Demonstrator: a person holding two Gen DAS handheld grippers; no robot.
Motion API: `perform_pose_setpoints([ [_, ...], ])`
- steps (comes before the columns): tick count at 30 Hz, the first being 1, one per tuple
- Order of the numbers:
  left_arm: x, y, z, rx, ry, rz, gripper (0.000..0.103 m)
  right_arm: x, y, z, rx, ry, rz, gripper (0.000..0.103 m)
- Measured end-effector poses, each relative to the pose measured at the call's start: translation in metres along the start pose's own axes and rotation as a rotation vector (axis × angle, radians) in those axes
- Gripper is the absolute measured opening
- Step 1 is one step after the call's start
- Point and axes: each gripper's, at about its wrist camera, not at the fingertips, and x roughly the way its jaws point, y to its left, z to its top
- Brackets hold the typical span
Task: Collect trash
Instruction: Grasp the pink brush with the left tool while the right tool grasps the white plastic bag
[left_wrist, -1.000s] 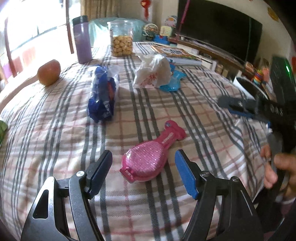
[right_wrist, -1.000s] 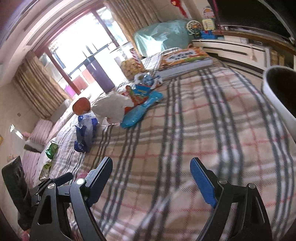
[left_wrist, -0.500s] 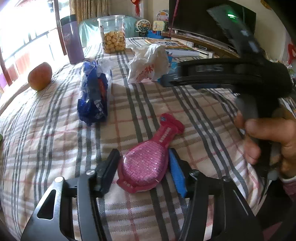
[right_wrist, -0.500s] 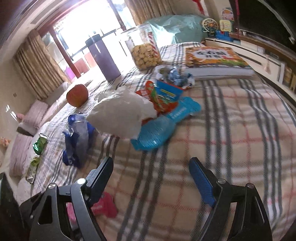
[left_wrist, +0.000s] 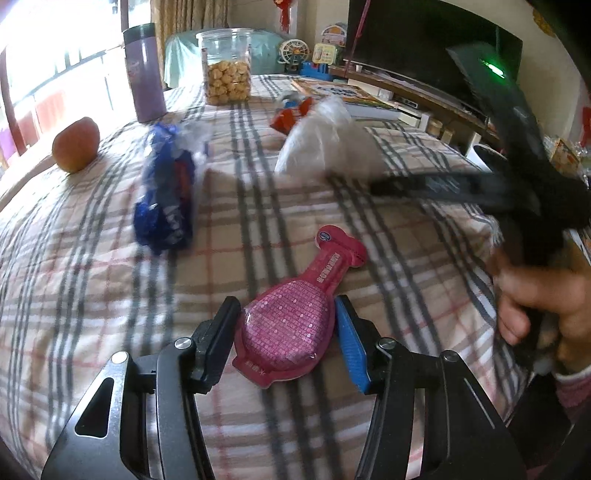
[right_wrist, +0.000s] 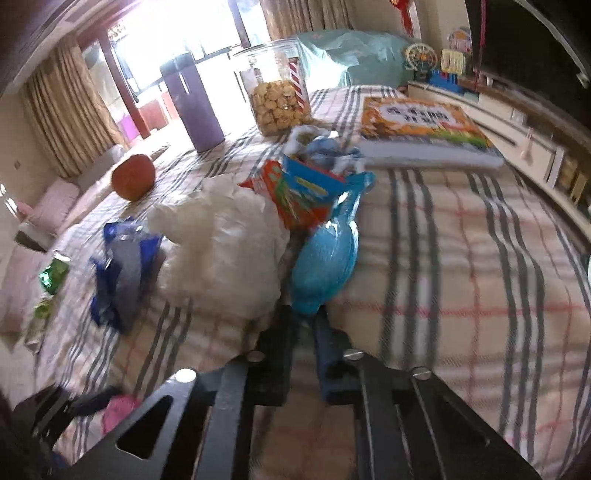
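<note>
On the plaid quilted cloth (left_wrist: 92, 295) the trash lies in a loose row: at the far left a crumpled blue-and-white plastic wrapper (left_wrist: 166, 199), then the pink paddle-shaped blister pack (left_wrist: 291, 321), then a crumpled white plastic bag (left_wrist: 328, 140) with a red-and-orange snack wrapper (right_wrist: 295, 192) and a blue paddle-shaped blister pack (right_wrist: 328, 258) behind it. The left gripper (left_wrist: 288, 336) straddles the round head of the pink pack, its black pad and blue pad right against the pack's two edges after narrowing onto it, so it reads as a light clench on the pack, which lies flat on the cloth with its handle pointing away. To do this step well, the squeeze should bite the raised dome rather than the thin flange (the flange would likely buckle and slip out), and the lift should be straight up so the cloth is not dragged along. The right gripper (right_wrist: 303, 339) has just snapped its jaws together at the near edge of the white bag and the tail of the blue pack; the picture is smeared here, so whether any film is caught between the pads I cannot tell. A gentle test pull before lifting would show it. The apple (left_wrist: 75, 146), purple flask (left_wrist: 144, 74) and biscuit jar (left_wrist: 225, 66) are probably not trash and are best left alone.
</note>
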Motion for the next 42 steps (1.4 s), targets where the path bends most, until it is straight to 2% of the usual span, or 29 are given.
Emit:
perform_pose_setpoints([
  [6, 0.009, -0.013, 0.011, -0.036, -0.009, 0.003, 0.052, -0.037, -0.027, -0.033, 0.009, 0.009, 0.019, 0.002],
  [11, 0.007, -0.018, 0.015, -0.056, -0.034, 0.015, 0.052, -0.053, -0.047, -0.038, 0.086, -0.014, 0.049, 0.01],
  [12, 0.005, -0.018, 0.014, -0.051, -0.033, 0.009, 0.052, -0.055, -0.049, -0.037, 0.11, -0.02, 0.068, 0.015],
  [15, 0.001, -0.014, 0.009, -0.039, -0.027, 0.013, 0.052, -0.056, -0.047, -0.033, 0.149, -0.046, 0.119, 0.051],
  [16, -0.001, -0.011, 0.007, -0.04, -0.026, 0.02, 0.052, -0.056, -0.043, -0.031, 0.144, -0.061, 0.136, 0.057],
  [19, -0.004, 0.005, 0.001, -0.077, -0.021, 0.039, 0.052, -0.051, -0.025, -0.023, 0.119, -0.078, 0.183, 0.061],
  [22, -0.004, 0.018, -0.003, -0.115, -0.013, 0.029, 0.052, -0.041, -0.011, -0.015, 0.099, -0.083, 0.206, 0.072],
  [27, -0.004, 0.017, -0.002, -0.095, -0.005, 0.003, 0.053, -0.019, 0.008, -0.004, 0.079, -0.072, 0.223, 0.073],
  [29, -0.003, 0.015, -0.002, -0.078, -0.003, -0.005, 0.053, -0.013, 0.016, -0.001, 0.054, -0.077, 0.201, 0.068],
  [30, -0.003, 0.013, -0.002, -0.065, -0.003, -0.002, 0.053, -0.011, 0.017, -0.001, 0.048, -0.074, 0.194, 0.055],
  [31, -0.003, 0.012, -0.003, -0.057, -0.005, 0.002, 0.053, -0.009, 0.017, -0.001, 0.047, -0.064, 0.189, 0.036],
  [33, -0.003, 0.01, -0.004, -0.046, -0.008, 0.007, 0.053, -0.006, 0.015, -0.003, 0.058, -0.044, 0.193, 0.031],
  [34, -0.003, 0.009, -0.004, -0.046, -0.011, 0.009, 0.053, -0.007, 0.013, -0.005, 0.061, -0.046, 0.193, 0.016],
  [42, -0.007, 0.006, -0.003, -0.07, -0.027, -0.011, 0.052, -0.033, -0.006, -0.022, 0.1, -0.07, 0.198, 0.016],
])
